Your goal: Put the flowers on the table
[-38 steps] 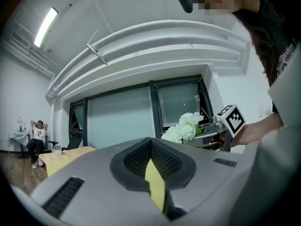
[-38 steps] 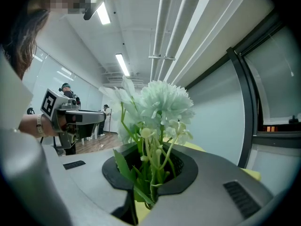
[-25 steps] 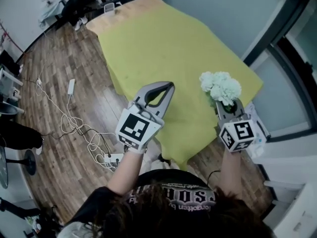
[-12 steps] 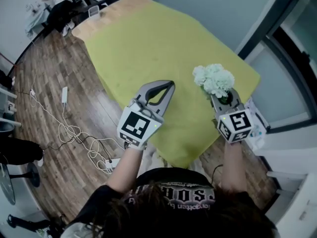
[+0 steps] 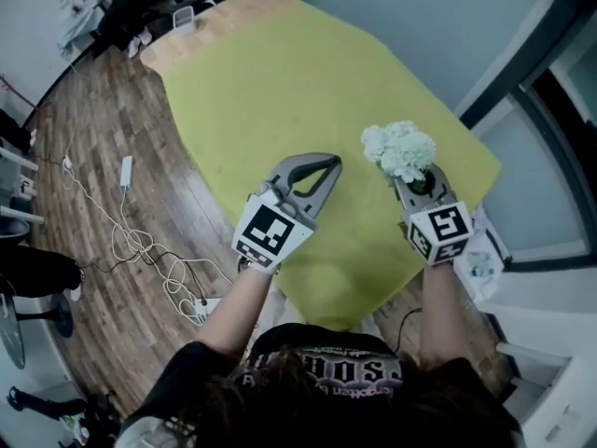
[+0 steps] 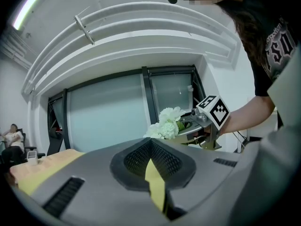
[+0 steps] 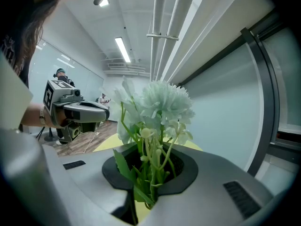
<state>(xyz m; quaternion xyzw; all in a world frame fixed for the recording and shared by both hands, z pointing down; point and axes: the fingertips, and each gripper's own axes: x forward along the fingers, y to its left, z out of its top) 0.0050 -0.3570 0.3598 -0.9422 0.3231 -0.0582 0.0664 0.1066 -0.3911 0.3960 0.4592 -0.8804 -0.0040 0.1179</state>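
Wooden plank flooring (image 5: 112, 175) with loose white cables (image 5: 140, 236) lay around a long table covered with a yellow-green cloth (image 5: 270, 73), and pale glass walls with dark frames (image 5: 522, 73) stood behind it.

As far as we could judge, the task was only at its first part. The bunch of white, round-headed flowers (image 5: 399, 150) was picked up and carried, but it was not yet put down. It was in the air above the near right part of the table, close to the corner of the cloth, and it touched nothing except the claw that held it. What was left for us was to lower the bunch to the cloth, to let it go and to take the tool away.

We kept the right gripper (image 5: 417, 183) clenched on the thin green stems (image 7: 151, 173), which passed between its two dark pads, so the flower heads stood upright over the jaws. The left gripper (image 5: 332, 163) was closed too, with its tips together and nothing between them; only the yellow cloth showed through the gap. It hung over the near middle of the table, well apart from the flowers.

The bunch looked light and a little stiff, with several full white heads, some small buds and narrow green leaves. To us it seemed artificial, though we could not be sure.
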